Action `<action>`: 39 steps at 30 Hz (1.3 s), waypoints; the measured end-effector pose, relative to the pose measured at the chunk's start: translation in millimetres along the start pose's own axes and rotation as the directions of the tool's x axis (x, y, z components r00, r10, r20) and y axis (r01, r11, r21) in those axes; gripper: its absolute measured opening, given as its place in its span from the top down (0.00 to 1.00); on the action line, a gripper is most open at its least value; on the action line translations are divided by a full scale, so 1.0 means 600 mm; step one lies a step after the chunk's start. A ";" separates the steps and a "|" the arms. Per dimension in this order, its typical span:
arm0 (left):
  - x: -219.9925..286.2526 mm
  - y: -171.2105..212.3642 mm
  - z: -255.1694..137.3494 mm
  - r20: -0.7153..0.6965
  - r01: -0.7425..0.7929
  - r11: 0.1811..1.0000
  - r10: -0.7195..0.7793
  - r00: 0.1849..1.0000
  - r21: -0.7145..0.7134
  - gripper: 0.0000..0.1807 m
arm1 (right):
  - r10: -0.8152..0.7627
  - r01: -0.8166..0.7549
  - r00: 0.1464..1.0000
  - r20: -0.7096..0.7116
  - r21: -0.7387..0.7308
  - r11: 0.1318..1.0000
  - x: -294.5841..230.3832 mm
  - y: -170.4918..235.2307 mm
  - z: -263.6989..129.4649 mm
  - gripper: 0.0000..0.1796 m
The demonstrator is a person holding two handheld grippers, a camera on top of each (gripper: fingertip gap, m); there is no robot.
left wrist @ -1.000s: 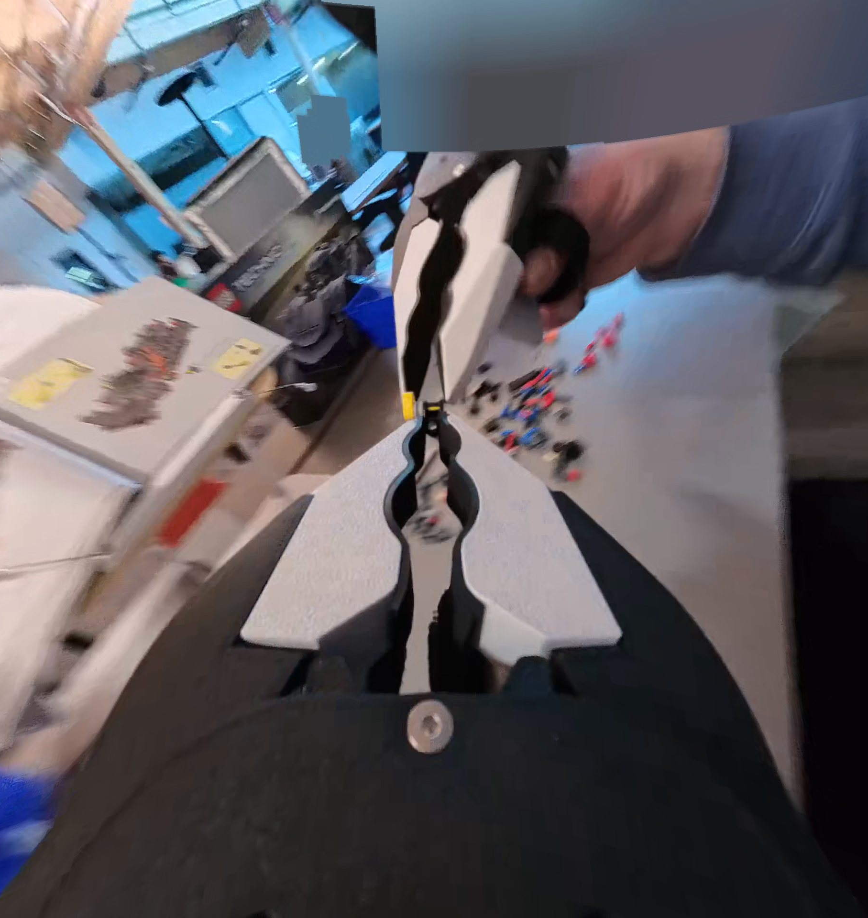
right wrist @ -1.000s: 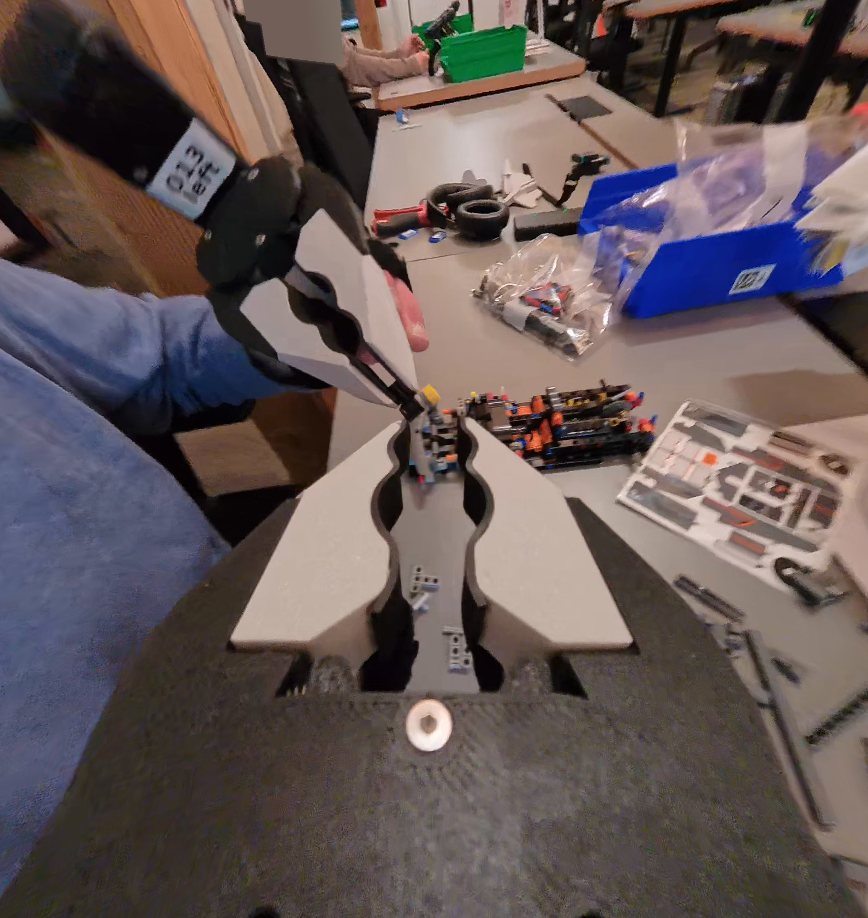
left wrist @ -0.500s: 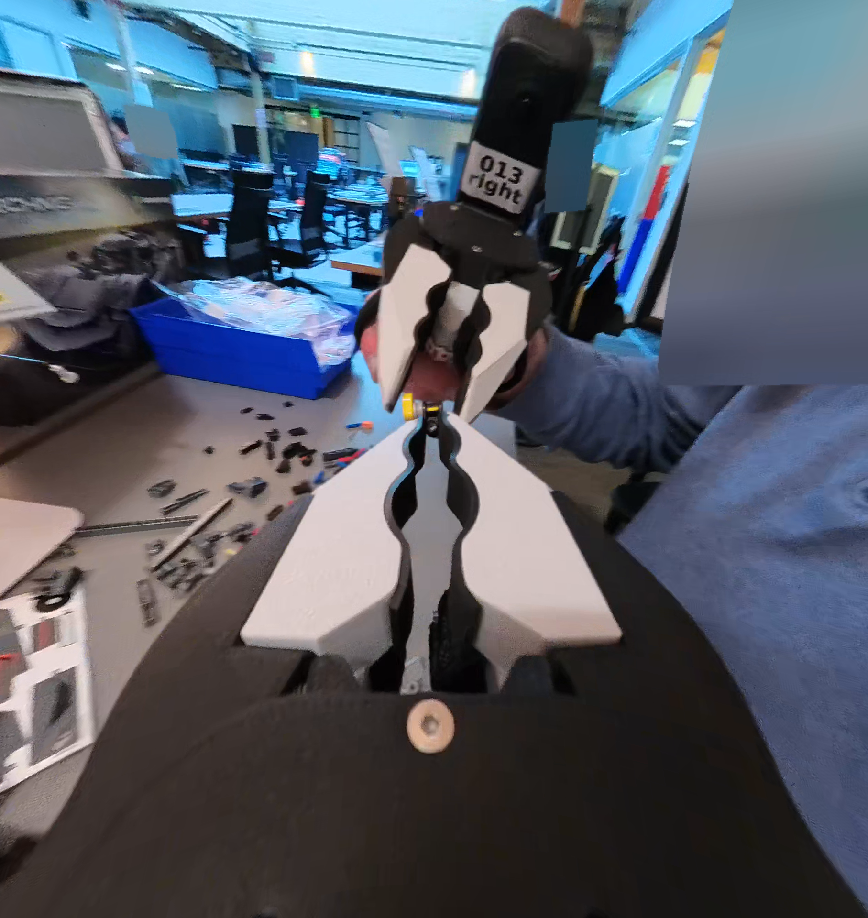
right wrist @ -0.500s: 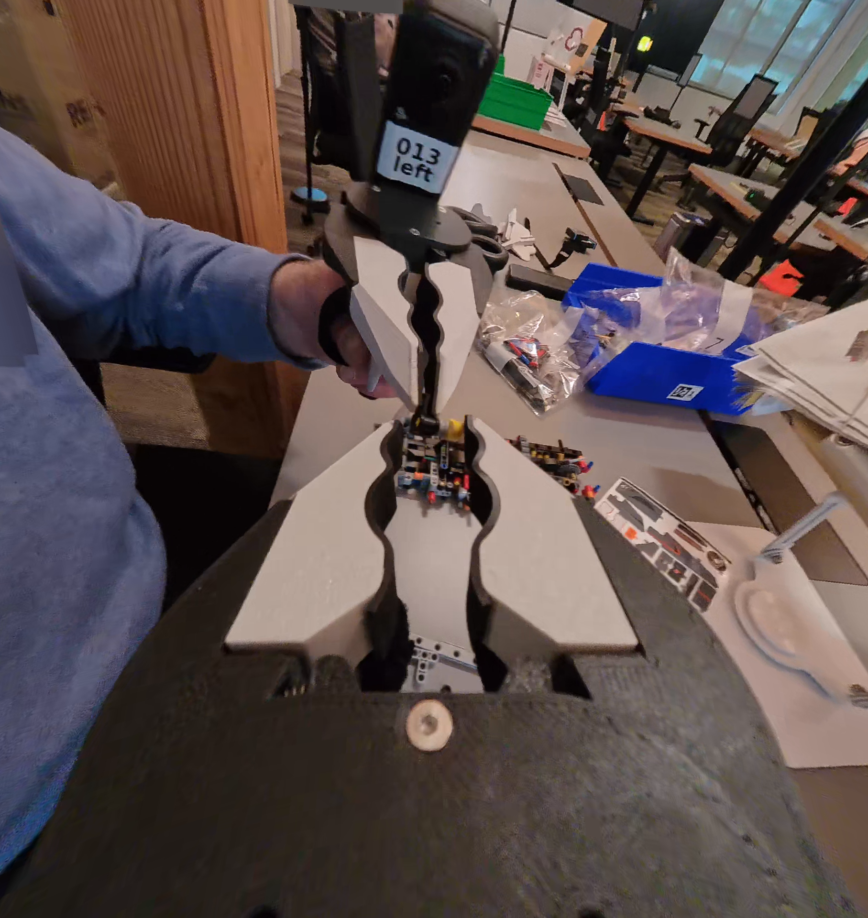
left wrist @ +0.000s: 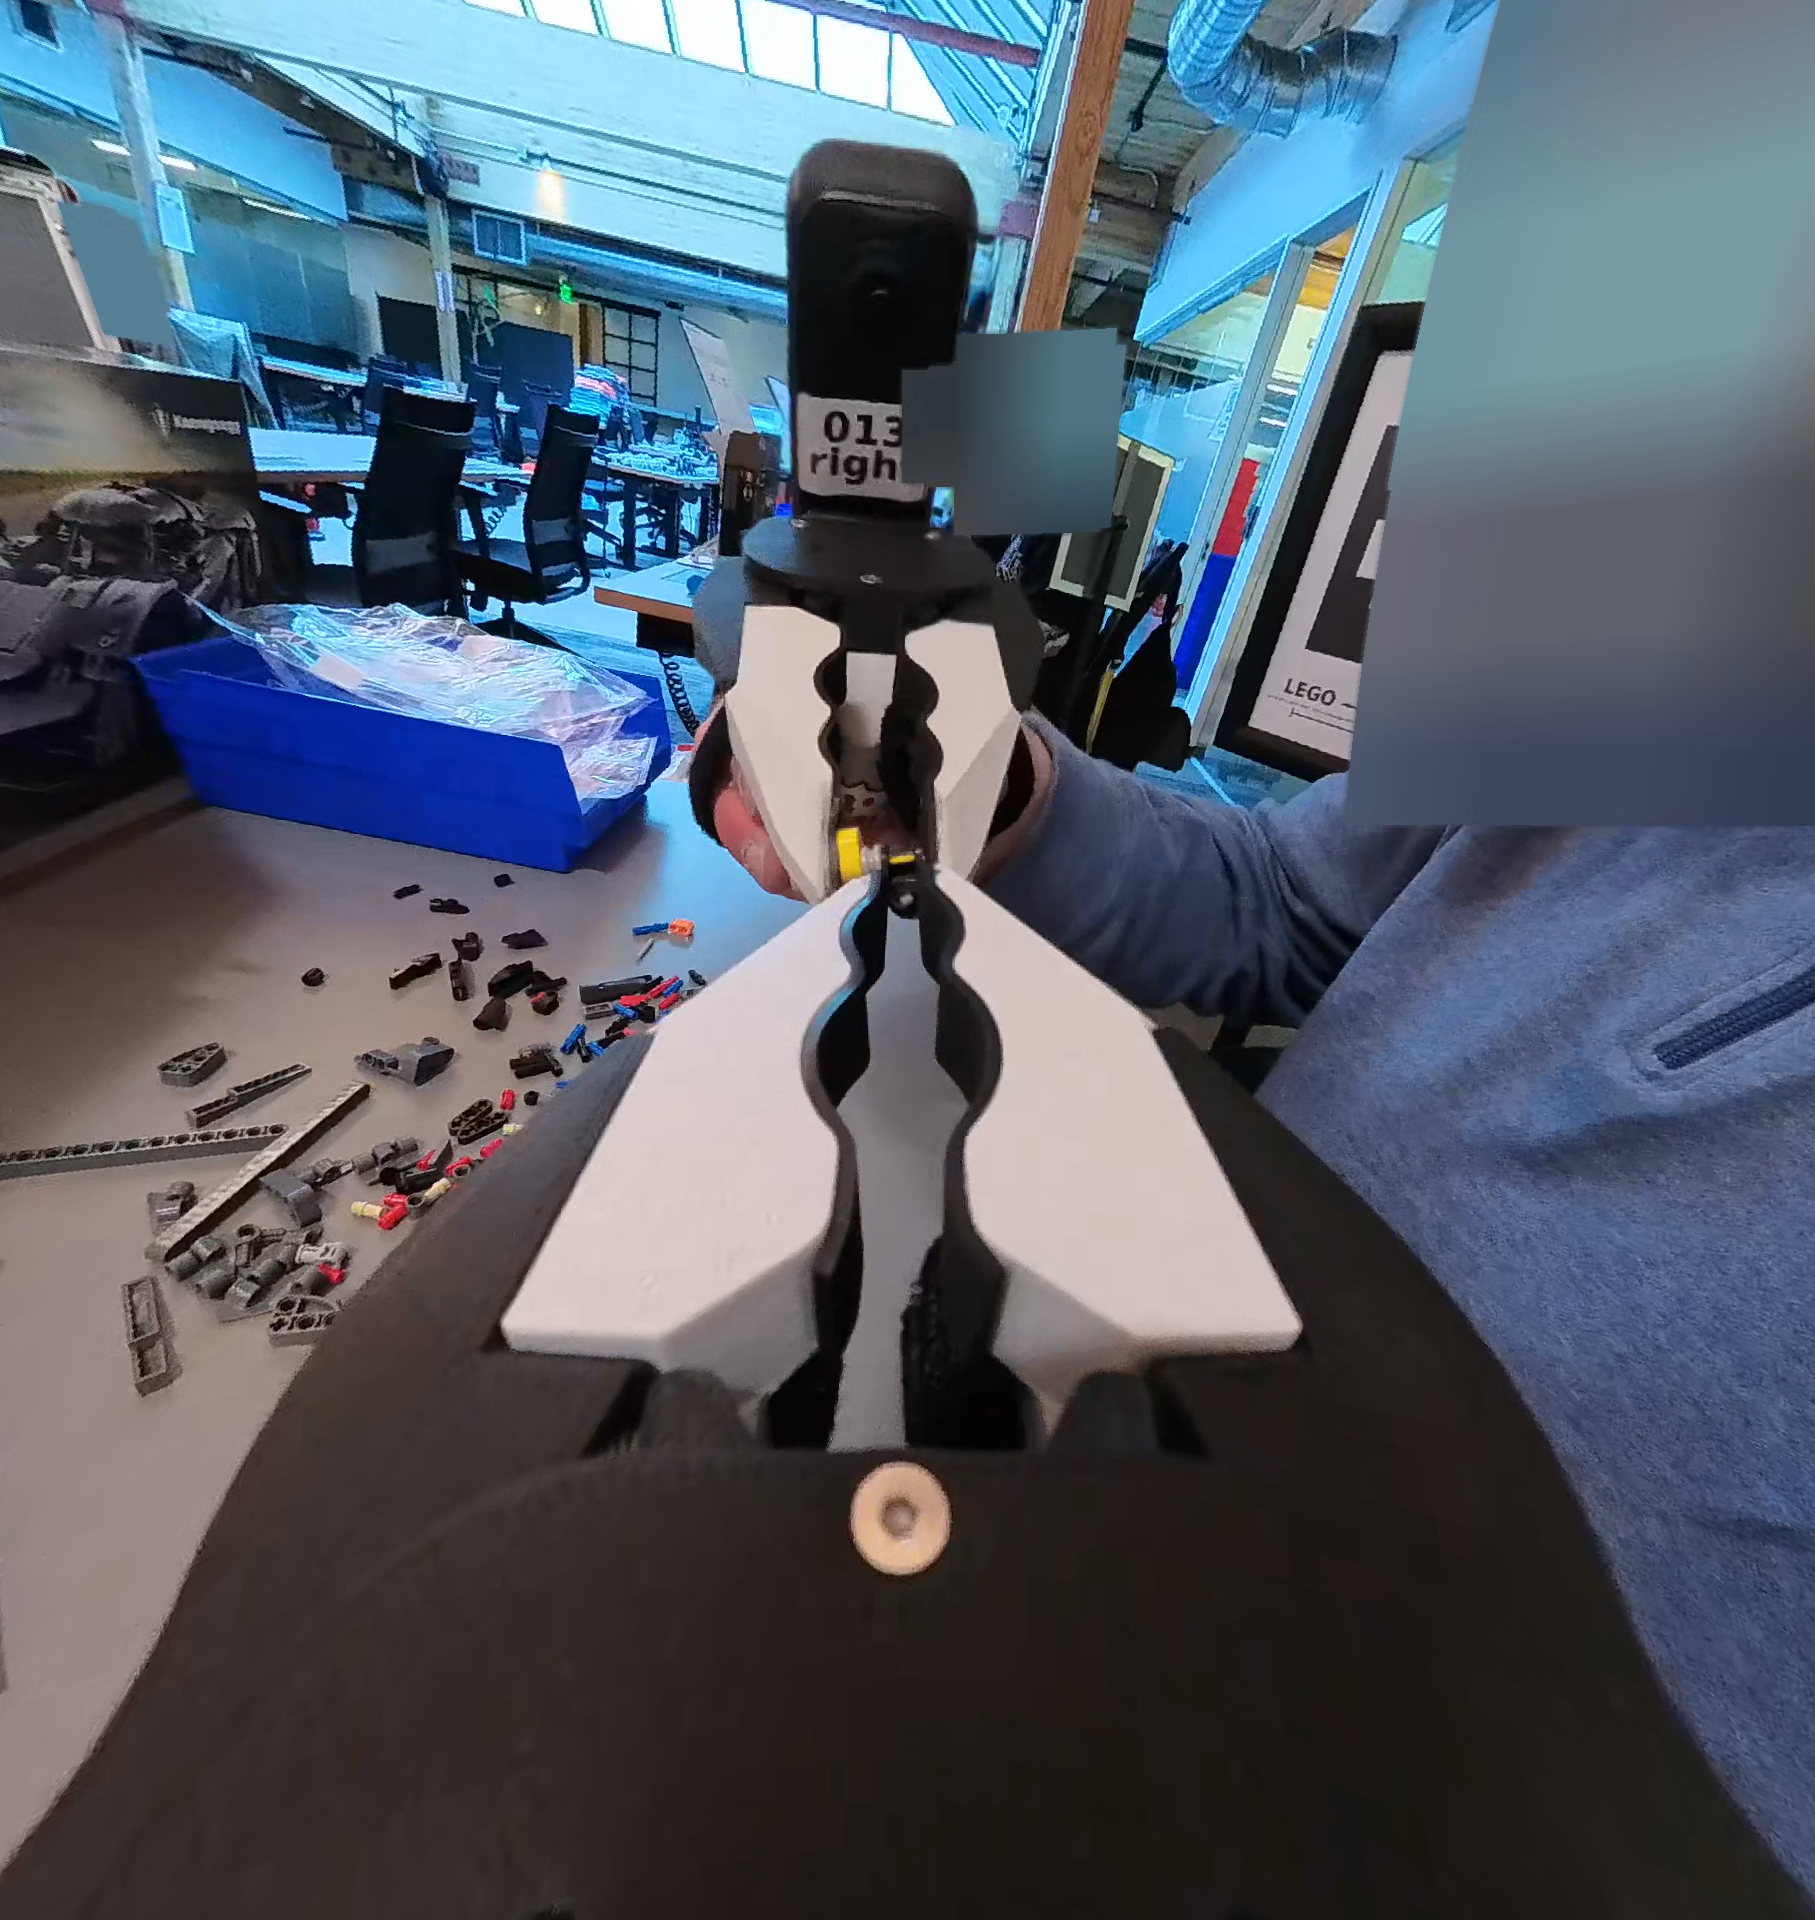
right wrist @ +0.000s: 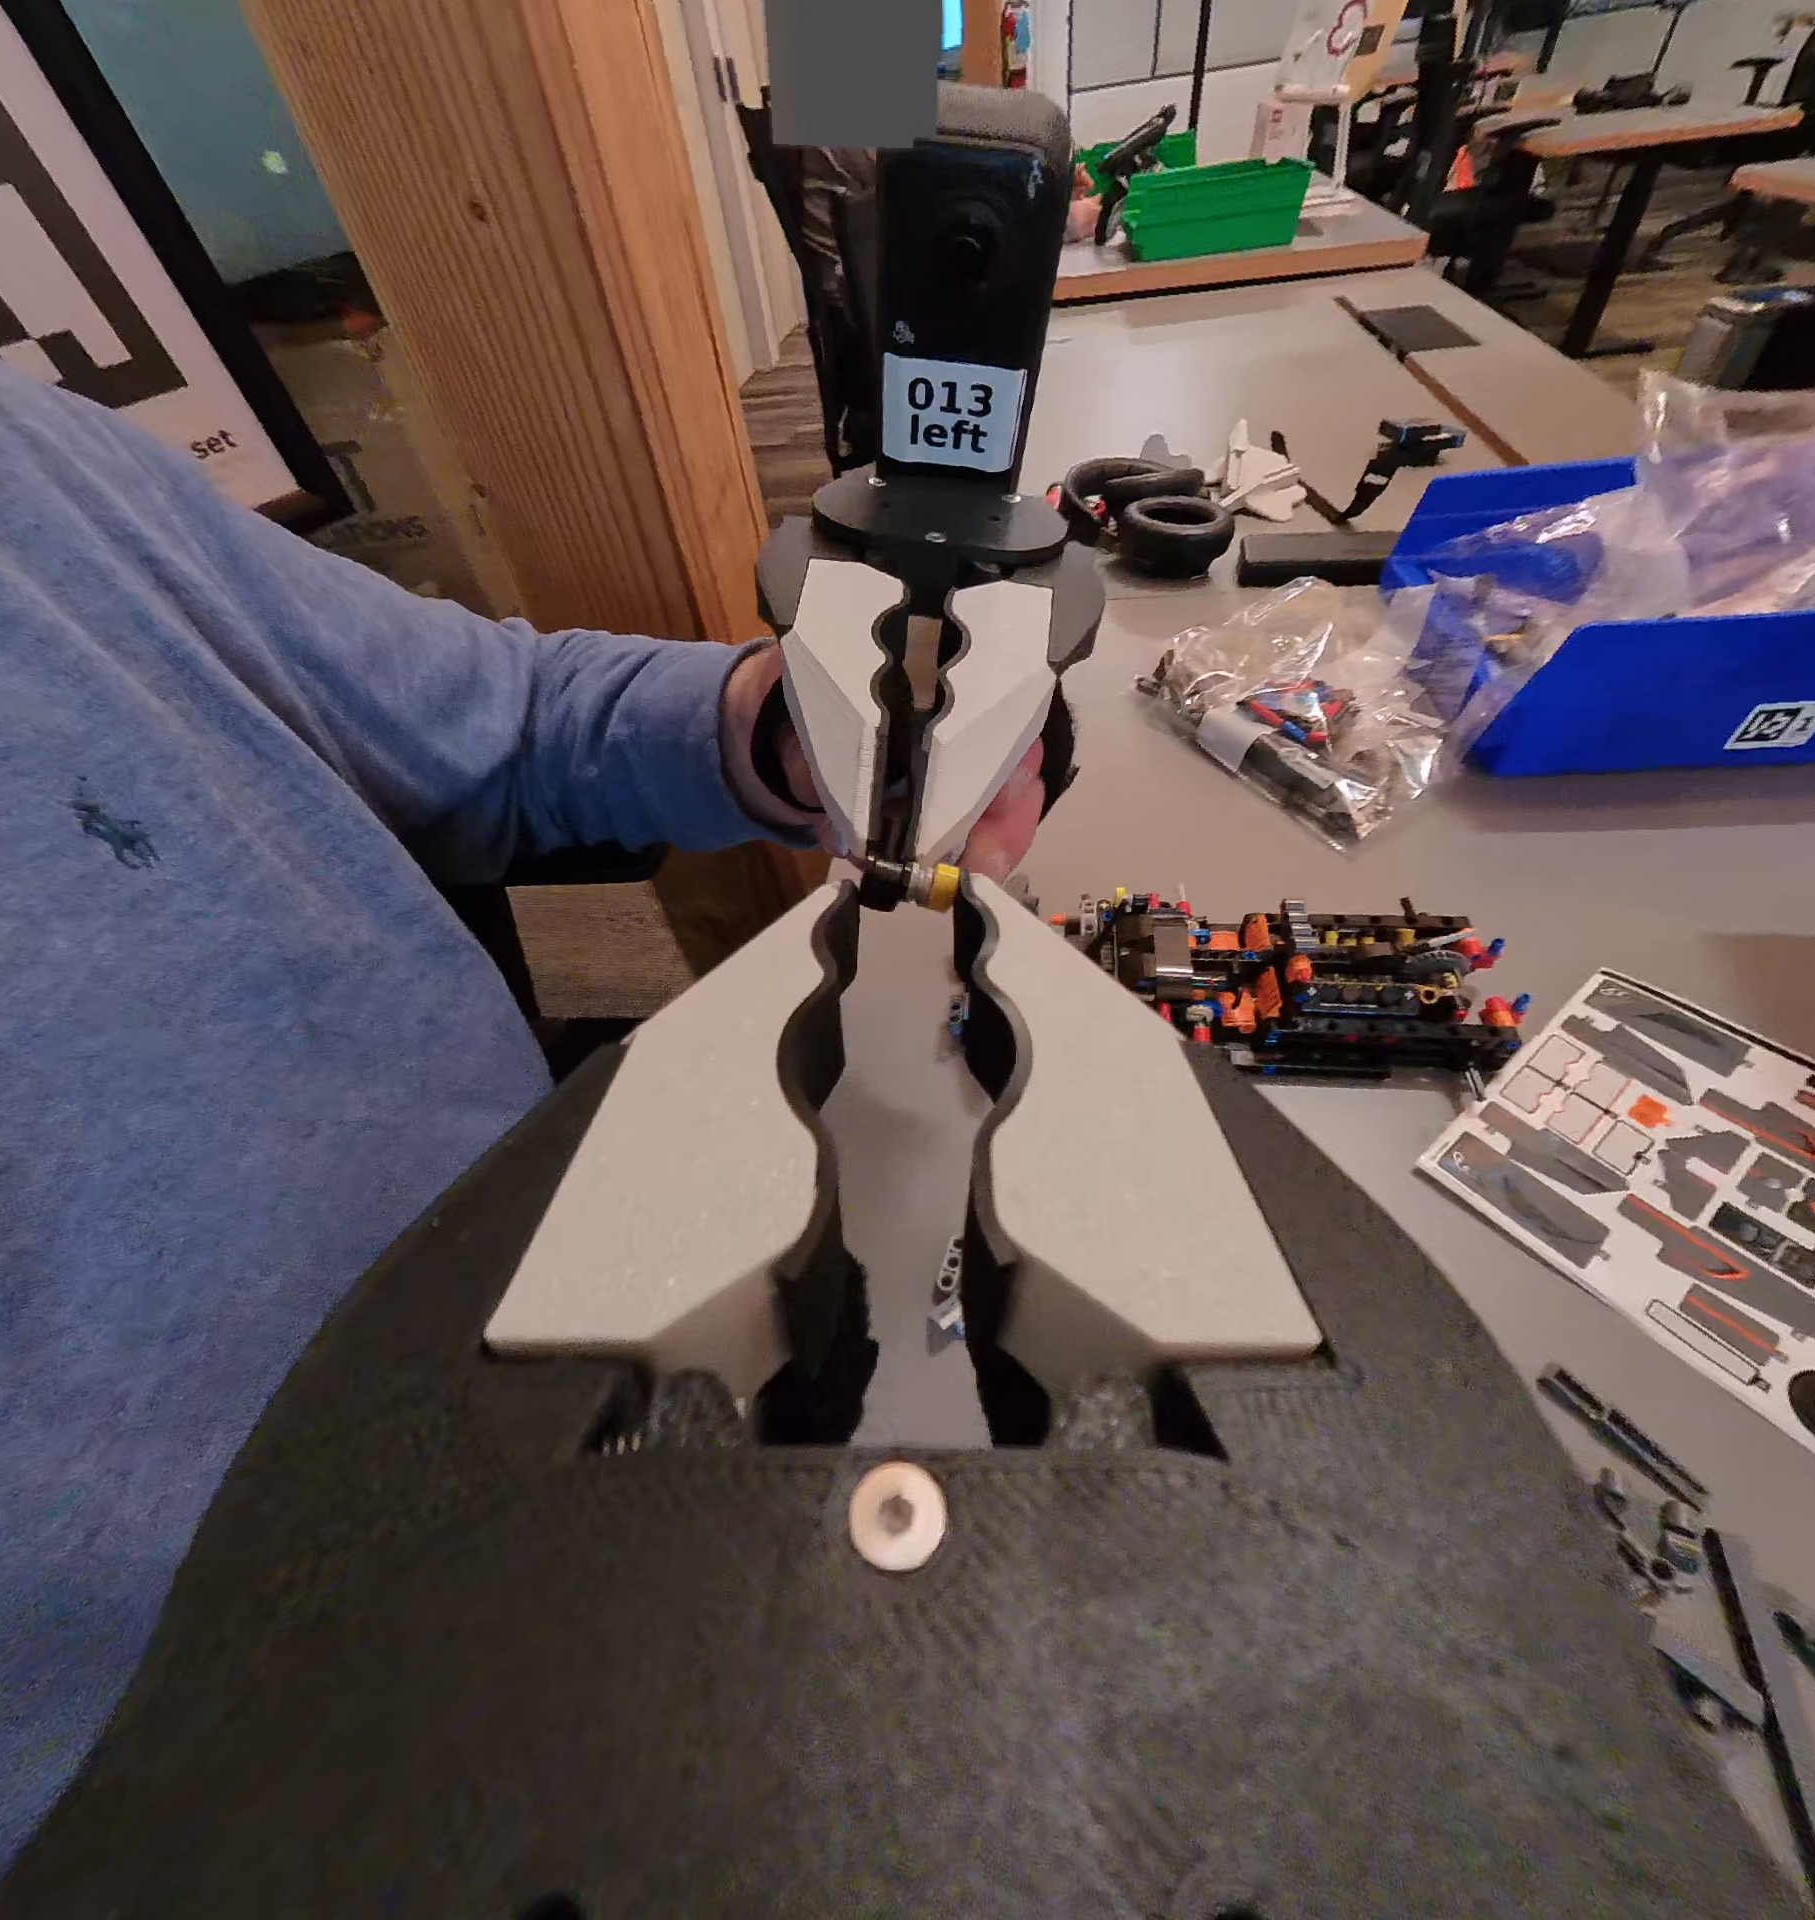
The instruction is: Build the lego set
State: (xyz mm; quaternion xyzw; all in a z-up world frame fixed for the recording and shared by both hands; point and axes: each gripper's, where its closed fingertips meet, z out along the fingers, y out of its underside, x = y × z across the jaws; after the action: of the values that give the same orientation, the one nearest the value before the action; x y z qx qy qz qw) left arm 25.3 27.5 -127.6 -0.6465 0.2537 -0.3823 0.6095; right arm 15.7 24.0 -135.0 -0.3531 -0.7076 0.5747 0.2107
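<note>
Bright skylit room, fisheye edges, sharp

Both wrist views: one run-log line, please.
left gripper: shut on black pin | right gripper: around yellow bush | chassis: on table

Two hand-held grippers, the left hand-held gripper (right wrist: 887, 847) and the right hand-held gripper (left wrist: 887, 847). One blue bin (right wrist: 1651, 665) at the surface's far edge, one half-built model (right wrist: 1287, 982), one sticker sheet (right wrist: 1672, 1164), two black tyres (right wrist: 1152, 514), one clear bag of parts (right wrist: 1287, 717); the loose pieces (left wrist: 363, 1122) are too many to count.
</note>
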 end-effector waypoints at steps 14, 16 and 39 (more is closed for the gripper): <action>-0.010 -0.009 -0.065 0.075 -0.070 0.990 0.079 0.994 -0.122 0.98 | -0.051 0.057 0.997 0.058 -0.112 0.992 0.016 -0.024 0.060 0.92; -0.019 0.003 -0.084 0.088 -0.059 0.988 0.071 0.994 -0.142 0.98 | -0.044 0.054 0.996 0.075 -0.141 0.989 0.025 -0.016 0.081 0.92; -0.081 0.075 -0.190 0.221 -0.058 0.946 0.133 0.966 -0.320 0.96 | -0.020 0.054 0.994 0.108 -0.317 0.947 0.084 0.059 0.166 0.92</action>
State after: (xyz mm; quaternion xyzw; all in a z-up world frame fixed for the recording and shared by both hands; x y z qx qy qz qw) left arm -88.0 -7.4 -184.6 -0.7624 0.2665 -0.2267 0.5443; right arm -78.8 -1.7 -199.2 -0.3389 -0.8078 0.4659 0.1245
